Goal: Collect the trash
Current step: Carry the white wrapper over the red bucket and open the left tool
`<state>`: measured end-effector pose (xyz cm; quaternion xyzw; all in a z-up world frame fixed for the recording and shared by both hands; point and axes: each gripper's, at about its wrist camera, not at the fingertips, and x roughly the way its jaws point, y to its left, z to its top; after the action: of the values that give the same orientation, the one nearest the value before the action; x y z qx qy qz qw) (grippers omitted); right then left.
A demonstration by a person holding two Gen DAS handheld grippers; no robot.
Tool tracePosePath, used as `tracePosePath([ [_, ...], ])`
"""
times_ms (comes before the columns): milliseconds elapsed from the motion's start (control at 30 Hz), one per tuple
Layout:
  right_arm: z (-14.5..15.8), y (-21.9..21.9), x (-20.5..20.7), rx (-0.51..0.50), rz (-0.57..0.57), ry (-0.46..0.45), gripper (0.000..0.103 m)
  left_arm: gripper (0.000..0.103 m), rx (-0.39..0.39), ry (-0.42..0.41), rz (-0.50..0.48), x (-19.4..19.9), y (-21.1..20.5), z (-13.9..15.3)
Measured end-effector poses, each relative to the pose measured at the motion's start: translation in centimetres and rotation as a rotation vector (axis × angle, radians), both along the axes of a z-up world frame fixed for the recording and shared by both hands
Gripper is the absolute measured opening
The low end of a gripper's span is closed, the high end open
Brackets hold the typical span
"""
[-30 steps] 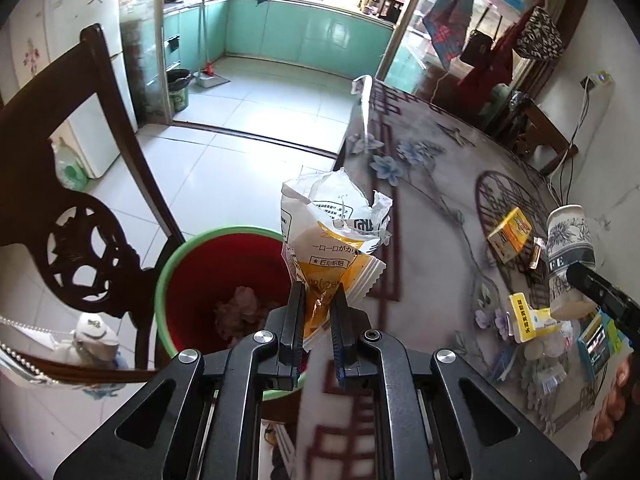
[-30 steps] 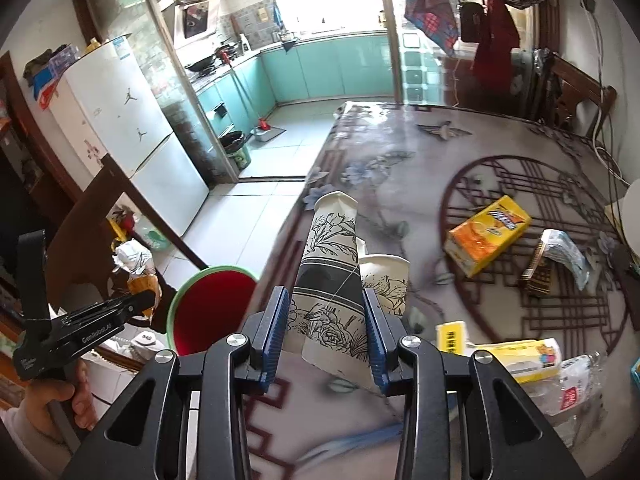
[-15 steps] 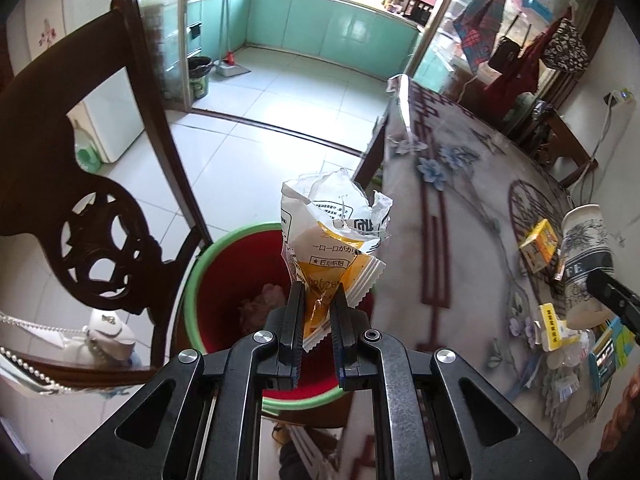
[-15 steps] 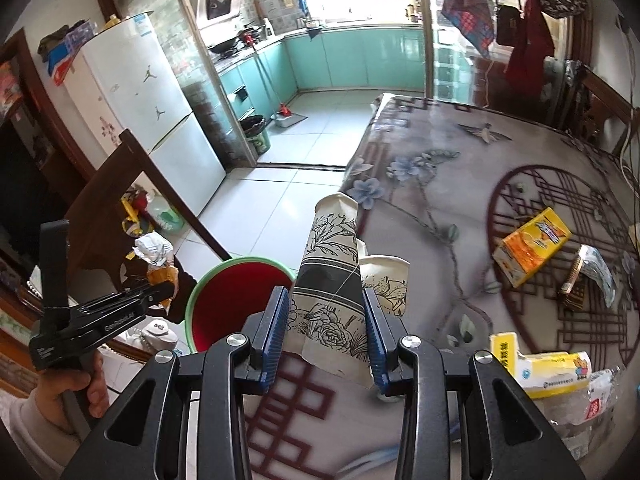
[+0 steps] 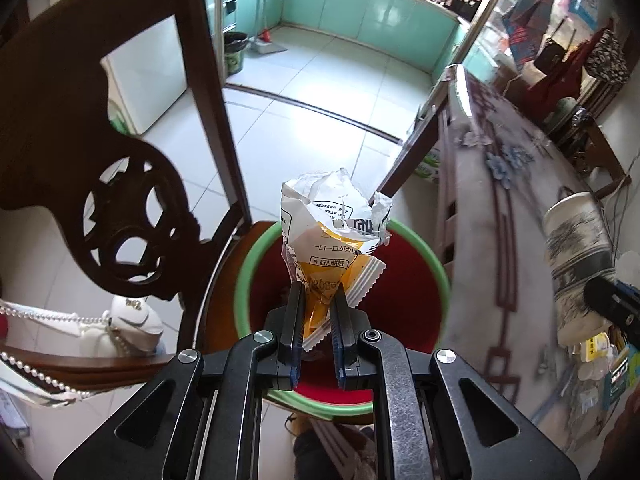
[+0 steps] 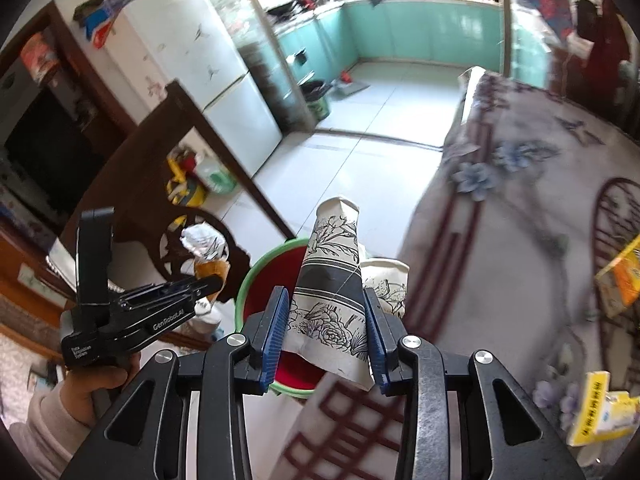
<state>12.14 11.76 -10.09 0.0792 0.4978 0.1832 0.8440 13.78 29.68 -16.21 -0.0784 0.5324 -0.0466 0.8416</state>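
Note:
My left gripper (image 5: 318,304) is shut on a torn white and yellow snack wrapper (image 5: 332,240). It hangs right over the red bin with a green rim (image 5: 404,300) that stands on the floor beside the table. My right gripper (image 6: 326,312) is shut on crushed paper cups with a black flower print (image 6: 330,280). These cups hover at the table's edge, partly over the same bin (image 6: 276,268). In the right wrist view the left gripper (image 6: 208,280) and its wrapper (image 6: 204,244) show to the left of the bin. The cups (image 5: 576,248) appear at the right of the left wrist view.
A carved dark wooden chair (image 5: 100,184) stands close to the bin's left. The flowered tablecloth (image 6: 500,240) carries a yellow box (image 6: 620,276) and yellow packets (image 6: 596,412). A person's hand (image 6: 96,380) grips the left tool. White floor tiles (image 5: 312,92) stretch toward the turquoise kitchen.
Both grippers moved left and down toward the bin. The wrapper went from beside the table edge to above the bin's mouth, and the cups travelled from over the table to its edge.

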Motion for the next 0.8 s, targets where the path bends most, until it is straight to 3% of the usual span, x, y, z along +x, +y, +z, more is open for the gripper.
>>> tracePosePath([
  [333,-2.4,3.7,1.5,-0.019,0.078,0.043,0.034,0.012,-0.034,0.052,0.017,0.4,1.6,-1.4],
  [467,-2.1,3.4,1.5,-0.021,0.068,0.043,0.034,0.030,-0.036,0.053,-0.016,0.5,1.1,-1.5],
  [533,-2.0,3.0,1.2,-0.022,0.060,0.042,0.034,0.042,-0.036,0.044,-0.028,0.4,0.8,-1.4],
  [567,-1.8,2.9,1.2,-0.023,0.055,0.040,0.034,0.056,-0.037,0.041,-0.028,0.3,0.6,-1.3],
  [600,-1.6,2.7,1.0,-0.023,0.050,0.037,0.035,0.062,-0.042,0.037,-0.028,0.3,0.6,-1.3],
  [800,-0.2,1.2,-0.4,-0.031,0.016,0.012,0.038,0.062,-0.045,0.025,-0.050,0.3,-0.3,-0.8],
])
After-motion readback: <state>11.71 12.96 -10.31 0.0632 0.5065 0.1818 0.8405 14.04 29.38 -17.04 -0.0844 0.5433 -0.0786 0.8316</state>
